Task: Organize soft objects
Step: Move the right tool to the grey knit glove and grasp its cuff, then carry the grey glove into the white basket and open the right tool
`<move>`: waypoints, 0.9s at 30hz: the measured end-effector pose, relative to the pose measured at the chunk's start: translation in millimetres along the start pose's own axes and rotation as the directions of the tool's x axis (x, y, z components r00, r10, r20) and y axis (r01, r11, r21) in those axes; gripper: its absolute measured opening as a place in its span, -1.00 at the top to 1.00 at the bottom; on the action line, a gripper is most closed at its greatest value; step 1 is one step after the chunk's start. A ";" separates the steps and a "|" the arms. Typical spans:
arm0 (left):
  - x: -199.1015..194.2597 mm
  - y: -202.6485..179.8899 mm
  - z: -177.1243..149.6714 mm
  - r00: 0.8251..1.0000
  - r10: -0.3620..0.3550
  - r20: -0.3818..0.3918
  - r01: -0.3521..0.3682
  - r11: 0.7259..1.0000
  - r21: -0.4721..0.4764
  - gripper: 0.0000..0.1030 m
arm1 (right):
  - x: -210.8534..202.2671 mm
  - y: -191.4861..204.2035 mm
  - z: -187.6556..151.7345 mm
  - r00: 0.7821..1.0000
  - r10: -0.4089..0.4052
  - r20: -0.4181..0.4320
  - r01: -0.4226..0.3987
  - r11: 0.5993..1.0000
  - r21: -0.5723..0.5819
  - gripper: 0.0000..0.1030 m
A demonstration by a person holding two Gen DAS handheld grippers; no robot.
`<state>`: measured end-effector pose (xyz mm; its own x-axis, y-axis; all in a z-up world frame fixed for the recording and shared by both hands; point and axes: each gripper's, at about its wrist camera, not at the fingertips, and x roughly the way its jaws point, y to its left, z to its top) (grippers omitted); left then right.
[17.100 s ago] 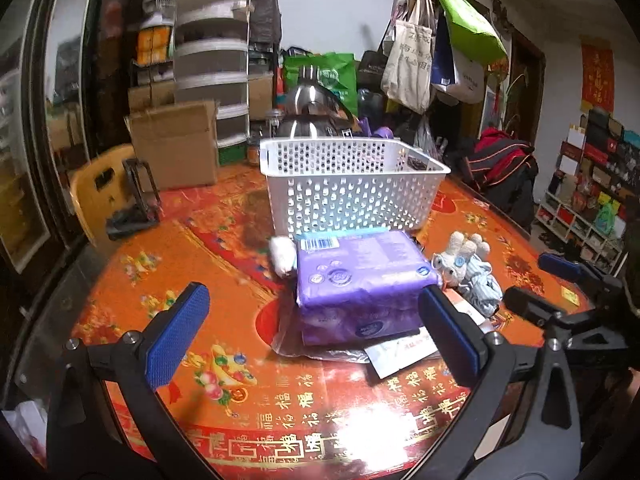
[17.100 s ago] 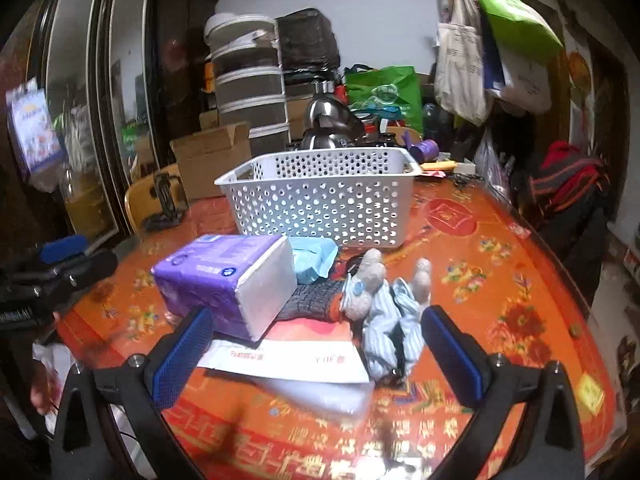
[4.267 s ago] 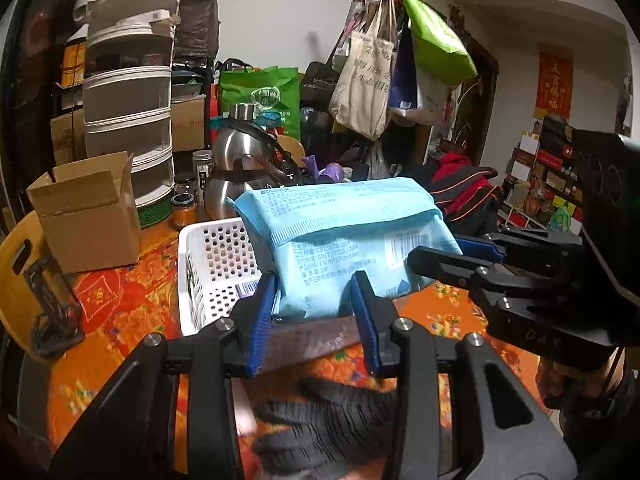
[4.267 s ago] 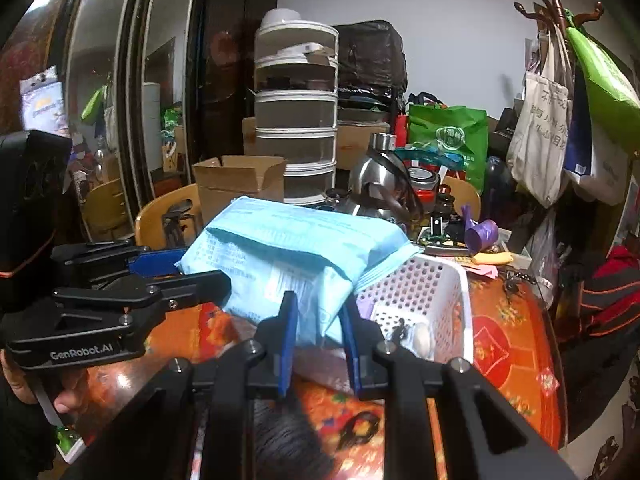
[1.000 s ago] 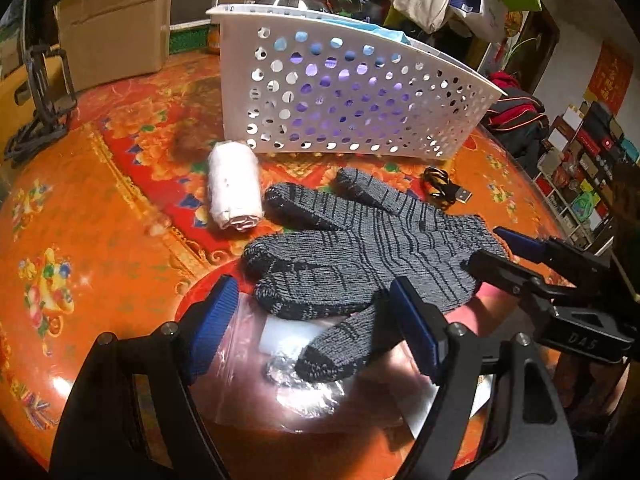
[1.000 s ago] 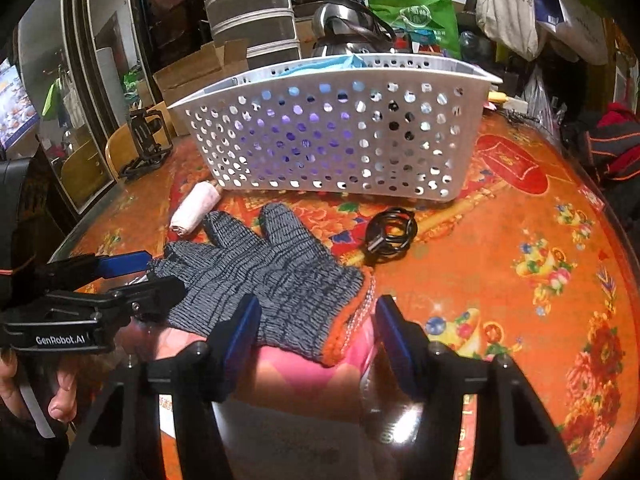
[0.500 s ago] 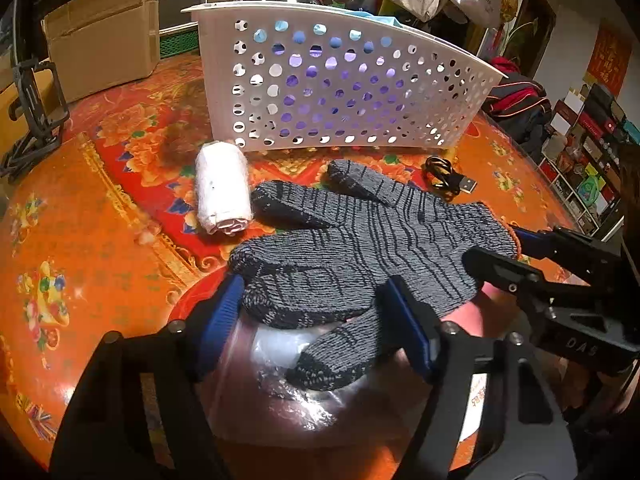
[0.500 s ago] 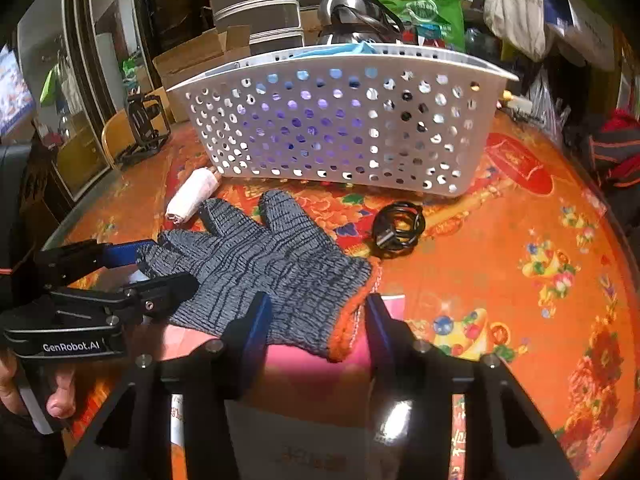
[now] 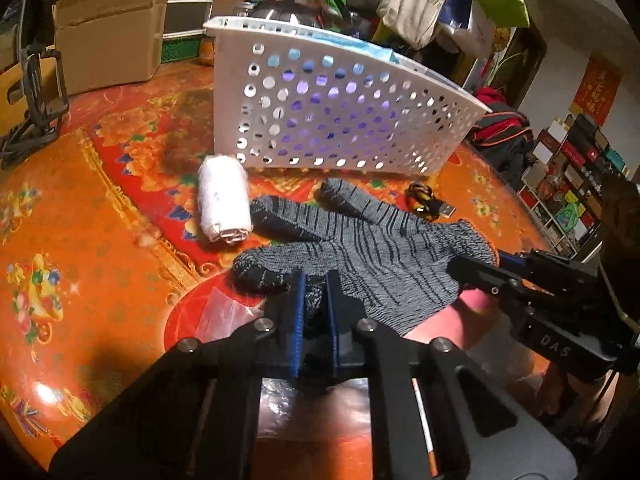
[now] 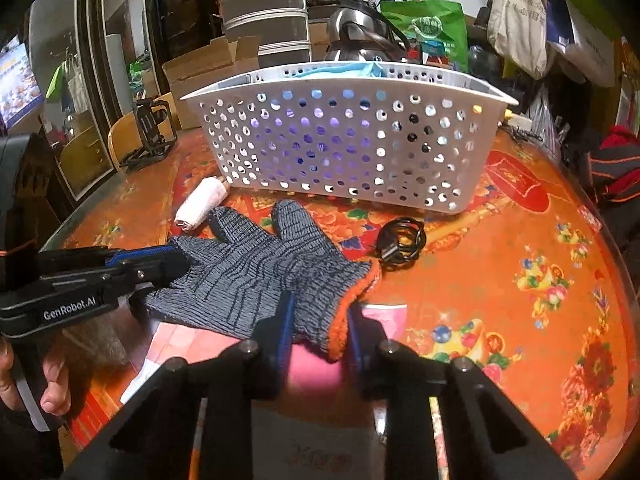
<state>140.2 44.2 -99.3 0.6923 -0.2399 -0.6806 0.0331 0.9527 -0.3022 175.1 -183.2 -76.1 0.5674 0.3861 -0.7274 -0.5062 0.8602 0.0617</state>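
A grey striped knit glove (image 9: 360, 240) with an orange cuff lies flat on the red table in front of the white perforated basket (image 9: 340, 116). My left gripper (image 9: 314, 300) is shut on one glove finger. My right gripper (image 10: 318, 320) is shut on the glove's cuff (image 10: 344, 320); the glove (image 10: 260, 272) spreads away from it toward the basket (image 10: 348, 140). A blue soft pack (image 10: 340, 69) and a purple one sit inside the basket. A small white rolled cloth (image 9: 224, 208) lies left of the glove, also in the right wrist view (image 10: 200, 204).
A black coiled cable (image 10: 400, 242) lies right of the glove. A clear plastic bag (image 9: 224, 316) and pink paper (image 10: 384, 316) lie under the glove. A cardboard box (image 9: 108, 28), a kettle (image 10: 360, 36) and stacked containers stand behind the basket. A black stand (image 9: 36, 96) is at the left.
Both grippers have closed: the left on a glove finger, the right on the cuff. A second ago both were open around the glove.
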 end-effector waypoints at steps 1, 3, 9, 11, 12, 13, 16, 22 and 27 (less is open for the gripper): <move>-0.5 -0.1 0.0 1.000 -0.004 0.007 0.004 1.000 0.001 0.84 | -1.6 1.2 -0.2 1.000 -0.003 0.008 0.003 1.000 -0.005 0.57; -4.2 -3.2 -0.9 1.000 -0.019 0.016 0.018 1.000 0.021 0.86 | -5.5 1.6 -0.6 1.000 0.003 0.028 -0.003 1.000 -0.008 0.57; -4.8 -7.5 -0.7 0.999 -0.034 0.017 0.034 0.999 0.033 0.87 | -18.4 -3.6 -1.8 0.996 0.014 0.093 -0.015 1.000 0.016 0.57; -7.1 -7.4 -1.5 0.999 -0.033 0.030 0.032 0.999 0.035 0.87 | -20.9 -5.3 -1.6 0.994 0.022 0.104 -0.024 0.999 0.021 0.57; -10.6 -7.7 -1.8 0.998 -0.029 0.048 0.028 0.999 0.036 0.87 | -21.5 -4.8 -1.2 0.994 0.024 0.107 -0.026 0.999 0.022 0.58; -12.1 -8.4 -1.8 0.998 -0.024 0.057 0.021 0.999 0.039 0.87 | -21.9 -4.9 -1.0 0.994 0.025 0.109 -0.027 0.999 0.022 0.58; -16.3 -11.8 -0.4 0.997 -0.041 0.062 0.037 0.998 0.053 0.88 | -28.4 -5.1 -2.4 0.988 0.053 0.144 -0.056 0.998 0.019 0.58; -42.1 -9.4 15.2 0.989 -0.098 0.116 0.094 0.995 0.035 0.88 | -49.3 -6.6 2.3 0.975 0.066 0.211 -0.077 0.996 0.047 0.60; -65.6 -11.1 33.5 0.981 -0.122 0.151 0.118 0.992 0.032 0.88 | -69.6 0.2 17.2 0.967 0.075 0.242 -0.083 0.996 0.022 0.60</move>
<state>118.5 55.5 -29.0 0.7839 -0.3231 -0.5302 0.1377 0.9232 -0.3589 146.6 -204.1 -13.7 0.6678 0.5190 -0.5335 -0.5370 0.8323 0.1375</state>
